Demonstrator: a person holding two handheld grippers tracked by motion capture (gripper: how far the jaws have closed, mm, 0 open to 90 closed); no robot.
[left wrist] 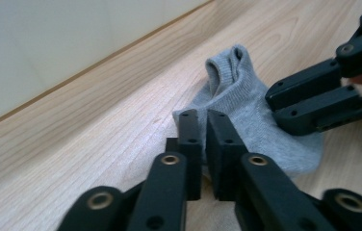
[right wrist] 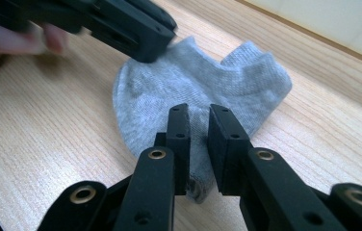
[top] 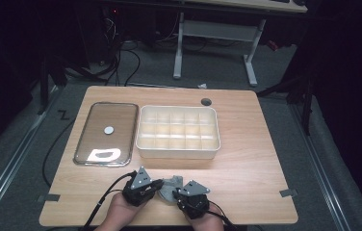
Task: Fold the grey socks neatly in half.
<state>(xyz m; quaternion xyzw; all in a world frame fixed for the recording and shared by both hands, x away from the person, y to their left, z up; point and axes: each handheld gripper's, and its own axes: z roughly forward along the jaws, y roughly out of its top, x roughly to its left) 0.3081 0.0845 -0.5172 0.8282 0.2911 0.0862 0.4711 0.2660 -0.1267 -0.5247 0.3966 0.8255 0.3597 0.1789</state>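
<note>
Both grippers, left (top: 156, 185) and right (top: 178, 194), meet over the grey sock (top: 171, 185) in front of the divided box (top: 178, 153); jaws slightly parted, nothing clamped. We judge regrasping comes next.

sock (top: 170, 188): mostly hidden btwn the two grippers in high view; shape unclear there
left gripper (left wrist: 203, 115): whether jaws pinch sock edge, can't tell
box (left wrist: 49, 43): cut off by top/left edge, blurred
hands (top: 121, 214): cut off at bottom edge
lid knob (top: 109, 130): too small to tell detail
</note>
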